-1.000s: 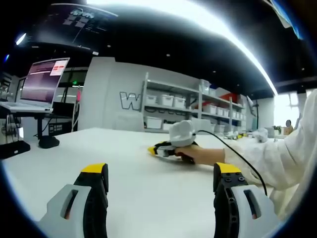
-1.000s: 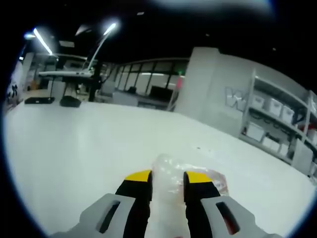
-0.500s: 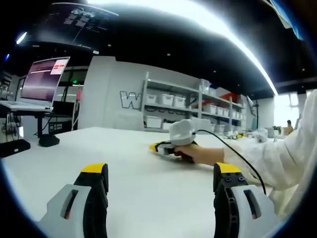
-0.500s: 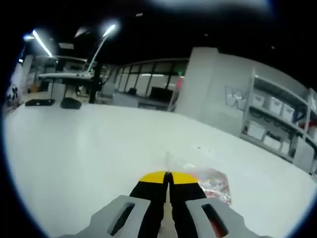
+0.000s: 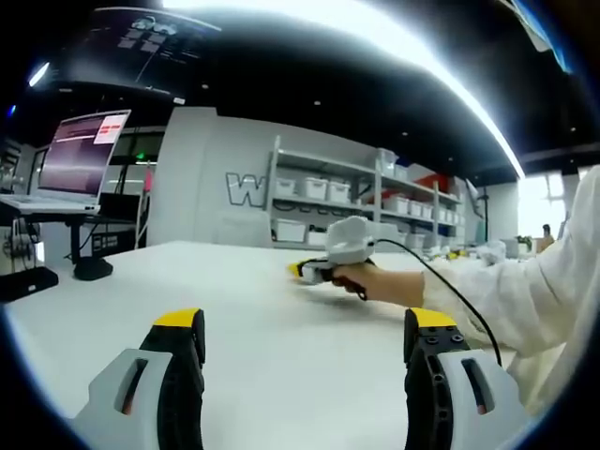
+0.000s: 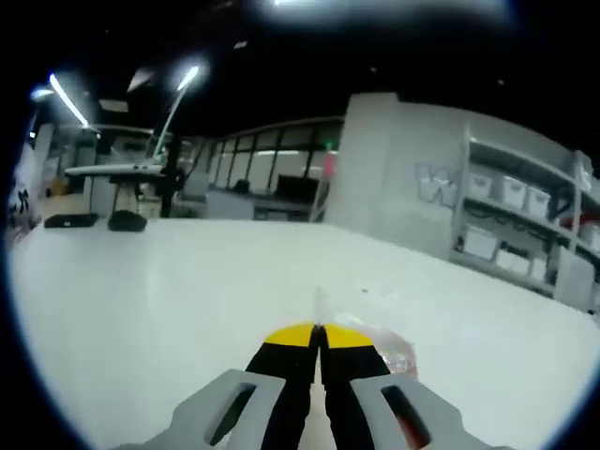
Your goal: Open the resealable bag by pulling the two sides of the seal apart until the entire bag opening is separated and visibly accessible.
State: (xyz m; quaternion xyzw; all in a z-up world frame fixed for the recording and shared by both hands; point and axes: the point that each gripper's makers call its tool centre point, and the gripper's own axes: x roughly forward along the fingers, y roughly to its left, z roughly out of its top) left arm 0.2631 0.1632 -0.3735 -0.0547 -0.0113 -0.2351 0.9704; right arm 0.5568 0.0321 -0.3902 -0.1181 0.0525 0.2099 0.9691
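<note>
Clear bag (image 6: 389, 349) pinched in right gripper (image 6: 319, 335) jaws, lengthwise ahead; left gripper (image 5: 305, 330) jaws apart.

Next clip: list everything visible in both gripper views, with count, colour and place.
bag: one, clear with reddish contents, on the table, edge pinched in the right gripper.
table: one, white, under everything.
laptop: one, screen lit, far left on a stand.
shelves: one rack, white, with pale bins, by the back wall.
left gripper: grey with yellow tips, fingers wide apart over bare table.
right gripper: grey with yellow tips, fingers closed on the bag.
sleeve: one, white, right side.
</note>
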